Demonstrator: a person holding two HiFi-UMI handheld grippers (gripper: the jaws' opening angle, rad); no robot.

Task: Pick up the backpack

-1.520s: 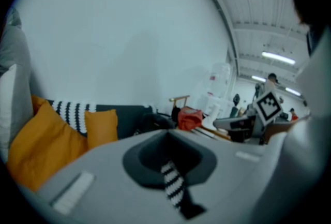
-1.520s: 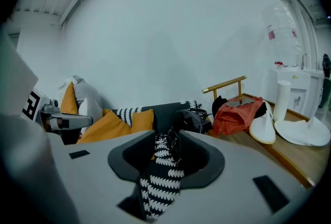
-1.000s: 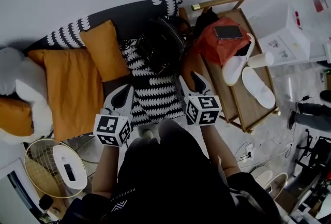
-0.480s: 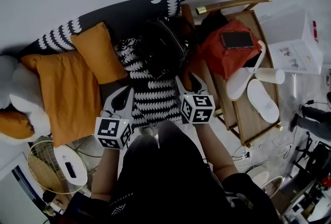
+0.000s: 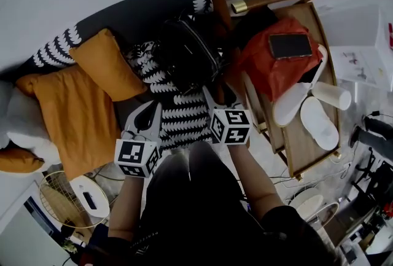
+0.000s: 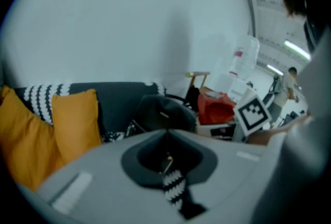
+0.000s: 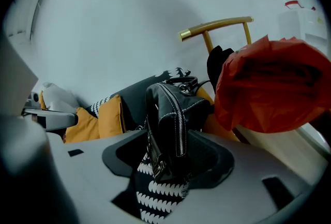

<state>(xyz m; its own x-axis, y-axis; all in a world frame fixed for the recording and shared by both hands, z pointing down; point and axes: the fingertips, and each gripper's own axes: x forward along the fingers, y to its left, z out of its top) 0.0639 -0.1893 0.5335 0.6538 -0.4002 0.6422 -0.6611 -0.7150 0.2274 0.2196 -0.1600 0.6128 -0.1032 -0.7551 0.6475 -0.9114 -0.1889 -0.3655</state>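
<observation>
The black backpack [image 5: 187, 57] stands upright on the sofa's black-and-white patterned cover [image 5: 184, 116], against the dark backrest. My right gripper [image 5: 220, 94] is just short of the backpack's near side. Its jaws are opening, and its fingers touch nothing. In the right gripper view the backpack [image 7: 173, 114] fills the gap ahead of the right gripper [image 7: 168, 141], zipper side toward me. My left gripper [image 5: 148, 106] hovers over the patterned cover, left of the backpack and a little nearer to me, with its fingertips together. The left gripper view has the backpack [image 6: 163, 113] beyond the left gripper [image 6: 166, 132].
Orange cushions [image 5: 104, 65] [image 5: 73, 117] lie on the sofa to the left. A wooden side table [image 5: 304, 148] at the right carries a red bag [image 5: 276, 71] with a phone [image 5: 290, 45], white slippers [image 5: 319, 123] and a cup [image 5: 331, 96]. A round wire object [image 5: 64, 203] lies on the floor.
Both grippers have come down and forward toward the backpack. The right gripper's fingers have spread wider. The left gripper's fingertips stay together.
</observation>
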